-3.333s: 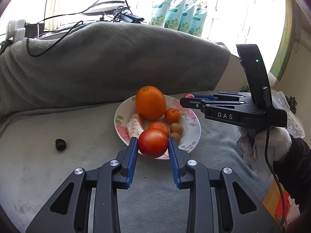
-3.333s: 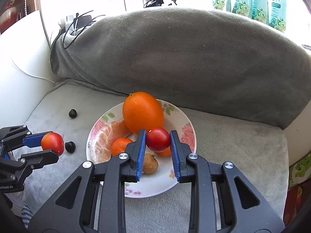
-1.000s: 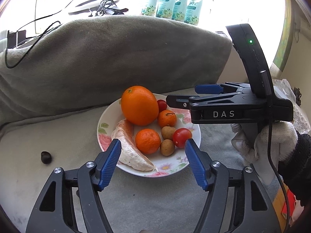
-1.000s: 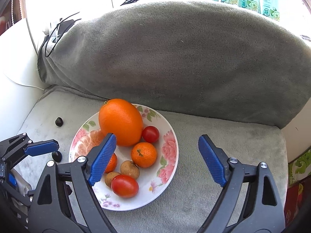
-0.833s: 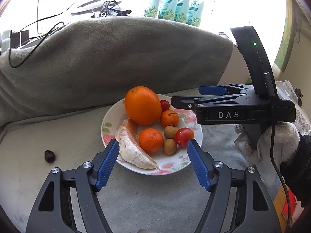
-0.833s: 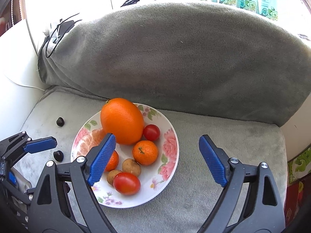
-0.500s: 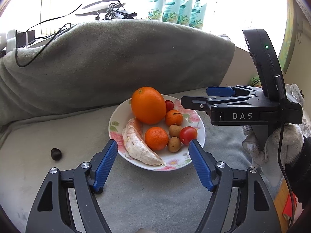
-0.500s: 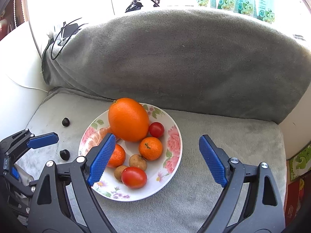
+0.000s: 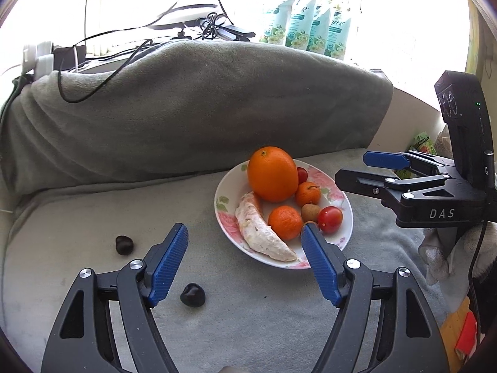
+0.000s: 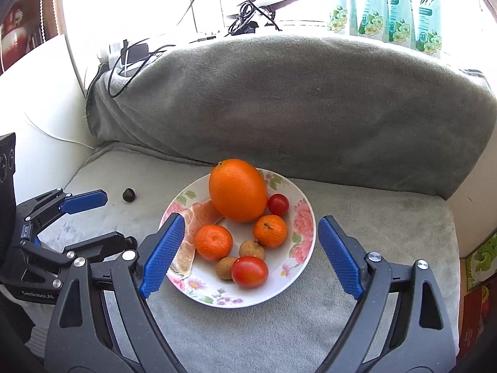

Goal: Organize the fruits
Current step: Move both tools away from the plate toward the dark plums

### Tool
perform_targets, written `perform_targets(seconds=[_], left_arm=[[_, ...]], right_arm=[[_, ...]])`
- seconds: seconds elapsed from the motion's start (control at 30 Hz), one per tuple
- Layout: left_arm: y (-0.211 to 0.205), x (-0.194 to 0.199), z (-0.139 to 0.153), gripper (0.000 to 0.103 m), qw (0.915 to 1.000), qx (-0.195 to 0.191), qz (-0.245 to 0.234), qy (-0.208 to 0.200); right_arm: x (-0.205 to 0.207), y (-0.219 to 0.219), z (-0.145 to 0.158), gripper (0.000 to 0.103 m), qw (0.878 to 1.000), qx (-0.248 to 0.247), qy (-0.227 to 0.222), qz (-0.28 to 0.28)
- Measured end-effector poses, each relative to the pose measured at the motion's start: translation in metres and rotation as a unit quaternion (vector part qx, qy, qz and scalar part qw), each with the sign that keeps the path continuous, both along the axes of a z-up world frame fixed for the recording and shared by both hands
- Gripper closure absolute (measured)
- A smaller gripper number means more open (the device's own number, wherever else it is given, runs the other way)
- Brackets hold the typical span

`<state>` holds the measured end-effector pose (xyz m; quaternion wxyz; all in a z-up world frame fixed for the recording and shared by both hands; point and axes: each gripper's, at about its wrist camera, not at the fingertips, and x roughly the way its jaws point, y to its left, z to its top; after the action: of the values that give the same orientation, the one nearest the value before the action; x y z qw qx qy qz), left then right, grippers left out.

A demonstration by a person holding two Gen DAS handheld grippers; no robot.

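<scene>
A floral plate [image 9: 221,199] [image 10: 306,217] sits on the grey cushion, bearing a big orange [image 9: 271,172] [image 10: 237,189], two mandarins, two brown longans, a pomelo segment [image 9: 259,234], a small tomato [image 10: 278,204] and a larger tomato [image 9: 330,218] [image 10: 249,272]. My left gripper [image 9: 243,228] [image 10: 119,219] stands open at the plate's near-left edge, nothing between its pads. On the plate's other side my right gripper [image 10: 251,219] [image 9: 351,166] hovers wide open above the plate's near half and holds nothing.
Two dark chestnuts [image 9: 124,244] [image 9: 192,293] lie on the cushion left of the plate. A grey blanket-covered backrest [image 10: 310,108] rises behind it, with cables and refill pouches [image 10: 388,6] on the sill. A gloved hand [image 9: 441,248] holds the right gripper.
Both grippers earlier held a tomato each; both tomatoes now lie on the plate. Over the last second both open grippers drew back from the plate, and a second chestnut came into the left view.
</scene>
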<state>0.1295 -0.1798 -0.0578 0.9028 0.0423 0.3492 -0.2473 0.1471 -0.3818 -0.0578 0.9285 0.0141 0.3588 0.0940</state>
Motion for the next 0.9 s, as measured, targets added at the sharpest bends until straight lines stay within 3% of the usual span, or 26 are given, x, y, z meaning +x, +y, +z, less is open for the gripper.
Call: perform_targets(seconds=[0.9], left_arm=[[0.076, 0.027, -0.015, 0.028, 0.9976, -0.003, 0.067, 0.012]], right_arm=[[-0.021, 0.093, -0.004, 0.013, 0.996, 0.0, -0.007, 0.094]])
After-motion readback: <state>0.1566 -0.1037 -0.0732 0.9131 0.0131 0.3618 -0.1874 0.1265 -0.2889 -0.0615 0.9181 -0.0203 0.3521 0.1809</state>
